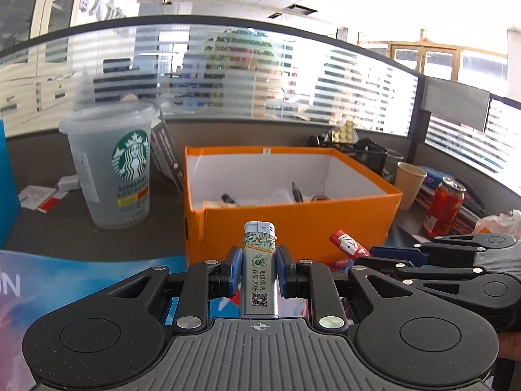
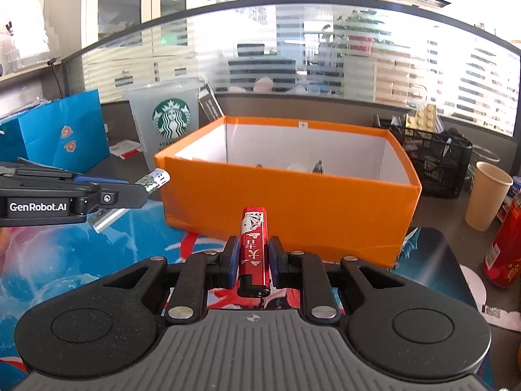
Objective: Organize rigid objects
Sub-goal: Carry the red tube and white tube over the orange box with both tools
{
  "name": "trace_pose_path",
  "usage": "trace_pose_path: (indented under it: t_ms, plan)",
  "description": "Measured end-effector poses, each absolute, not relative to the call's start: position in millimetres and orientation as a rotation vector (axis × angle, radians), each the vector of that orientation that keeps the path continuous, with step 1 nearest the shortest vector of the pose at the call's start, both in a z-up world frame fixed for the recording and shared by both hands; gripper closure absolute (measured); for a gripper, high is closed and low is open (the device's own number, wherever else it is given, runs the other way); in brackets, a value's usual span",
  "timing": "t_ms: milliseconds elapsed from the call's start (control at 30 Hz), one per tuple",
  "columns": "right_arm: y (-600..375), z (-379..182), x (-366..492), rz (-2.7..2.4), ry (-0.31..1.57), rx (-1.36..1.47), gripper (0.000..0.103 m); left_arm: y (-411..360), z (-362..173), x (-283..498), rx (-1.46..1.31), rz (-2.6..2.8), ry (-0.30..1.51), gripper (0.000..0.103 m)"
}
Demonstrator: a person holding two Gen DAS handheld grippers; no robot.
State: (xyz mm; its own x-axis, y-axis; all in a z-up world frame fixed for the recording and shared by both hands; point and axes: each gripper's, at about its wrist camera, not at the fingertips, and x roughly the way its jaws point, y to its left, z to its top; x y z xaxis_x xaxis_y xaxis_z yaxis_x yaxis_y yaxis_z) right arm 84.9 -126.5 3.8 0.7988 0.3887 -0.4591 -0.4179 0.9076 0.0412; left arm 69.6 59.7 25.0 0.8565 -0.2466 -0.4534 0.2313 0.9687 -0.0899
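Observation:
My left gripper (image 1: 259,268) is shut on a silver-green lighter (image 1: 259,254), held upright in front of the orange box (image 1: 293,221). My right gripper (image 2: 253,257) is shut on a red lighter (image 2: 253,238) with playing-card print, also just in front of the orange box (image 2: 293,208). In the left wrist view the right gripper (image 1: 374,255) shows at right with the red lighter's (image 1: 345,242) end sticking out. In the right wrist view the left gripper (image 2: 130,192) shows at left with the silver-green lighter (image 2: 153,181). Pens and other small items lie inside the box.
A Starbucks cup (image 1: 114,166) stands left of the box, a blue bag (image 2: 65,133) further left. A paper cup (image 2: 488,195), a red can (image 2: 504,247) and a black mesh organizer (image 2: 433,156) stand to the right. A colourful mat (image 2: 81,254) covers the desk below.

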Motion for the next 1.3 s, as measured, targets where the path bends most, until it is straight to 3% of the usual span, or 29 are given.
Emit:
trace_pose_path:
  t_ms: [600,1300]
  plan:
    - [-136.2,44.0,94.5,0.426,0.395,-0.074,0.085,39.2,63.2,90.5,-0.005,-0.277,0.416,0.082]
    - [-142.0,59.7,129.1,0.408,0.37,-0.092,0.085,31.0,67.4,144.0,-0.001,-0.263,0.435,0.082]
